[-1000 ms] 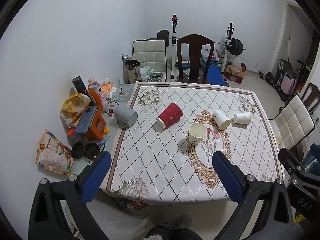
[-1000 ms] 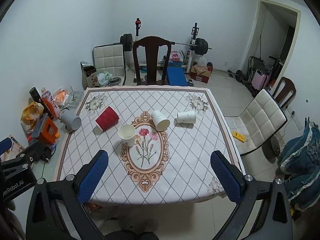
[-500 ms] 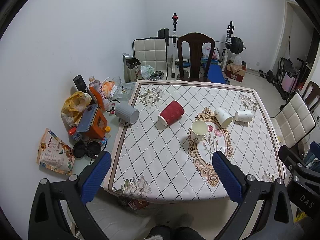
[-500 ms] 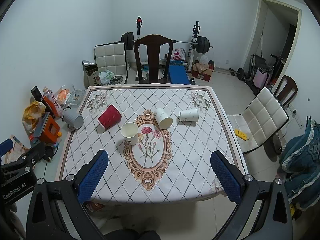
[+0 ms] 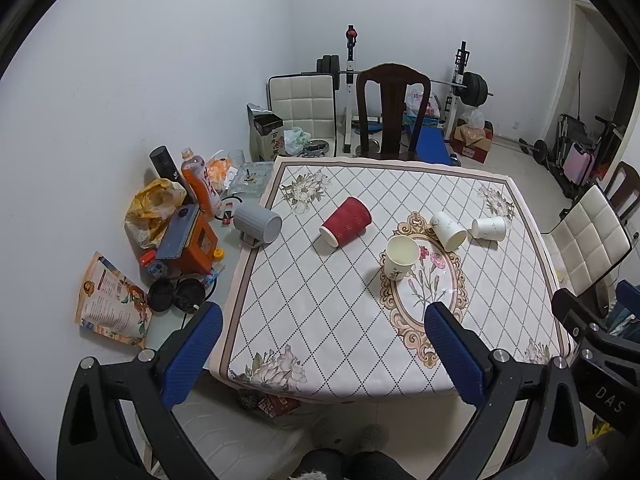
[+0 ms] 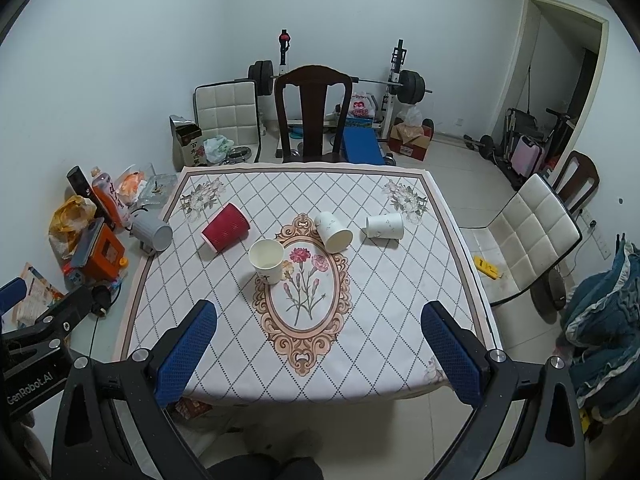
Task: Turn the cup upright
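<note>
Both grippers — left gripper (image 5: 320, 344), right gripper (image 6: 320, 344) — hover low in frame, fingers spread, empty. A red cup (image 6: 226, 227) lies tipped left of centre; it could roll when nudged.

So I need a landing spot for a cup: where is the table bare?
Bare: the table's near half, between both open grippers and the upright cup. Crowded: the far middle, with the red cup and two tipped white cups.
</note>
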Demonstrator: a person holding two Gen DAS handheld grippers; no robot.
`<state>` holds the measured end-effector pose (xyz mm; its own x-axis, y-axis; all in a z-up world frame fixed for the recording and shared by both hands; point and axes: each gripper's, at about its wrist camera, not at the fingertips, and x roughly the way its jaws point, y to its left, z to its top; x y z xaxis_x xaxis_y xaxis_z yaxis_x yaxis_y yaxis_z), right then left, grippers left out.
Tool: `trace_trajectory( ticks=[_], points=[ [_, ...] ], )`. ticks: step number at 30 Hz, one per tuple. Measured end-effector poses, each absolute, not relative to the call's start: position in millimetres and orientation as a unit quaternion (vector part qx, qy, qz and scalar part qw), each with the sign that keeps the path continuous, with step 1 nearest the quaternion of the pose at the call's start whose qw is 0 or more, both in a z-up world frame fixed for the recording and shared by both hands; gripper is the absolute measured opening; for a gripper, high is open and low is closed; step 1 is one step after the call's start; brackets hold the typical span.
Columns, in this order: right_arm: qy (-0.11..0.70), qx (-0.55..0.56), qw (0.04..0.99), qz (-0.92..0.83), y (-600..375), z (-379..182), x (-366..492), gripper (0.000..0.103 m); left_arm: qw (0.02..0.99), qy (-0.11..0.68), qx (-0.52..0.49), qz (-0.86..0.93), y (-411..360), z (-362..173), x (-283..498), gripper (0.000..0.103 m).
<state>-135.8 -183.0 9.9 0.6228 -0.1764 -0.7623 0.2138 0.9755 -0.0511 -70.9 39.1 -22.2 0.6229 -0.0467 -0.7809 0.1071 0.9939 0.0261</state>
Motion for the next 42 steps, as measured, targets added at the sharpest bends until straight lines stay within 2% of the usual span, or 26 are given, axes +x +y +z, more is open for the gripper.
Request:
trace_trajectory(
  ticks=[42],
  points=[
    [0.418, 0.023, 0.901, -0.112, -170, 13, -139, 0.103, 0.902, 0.429, 0.031, -0.049, 42, -19, -79, 0.103]
  ],
)
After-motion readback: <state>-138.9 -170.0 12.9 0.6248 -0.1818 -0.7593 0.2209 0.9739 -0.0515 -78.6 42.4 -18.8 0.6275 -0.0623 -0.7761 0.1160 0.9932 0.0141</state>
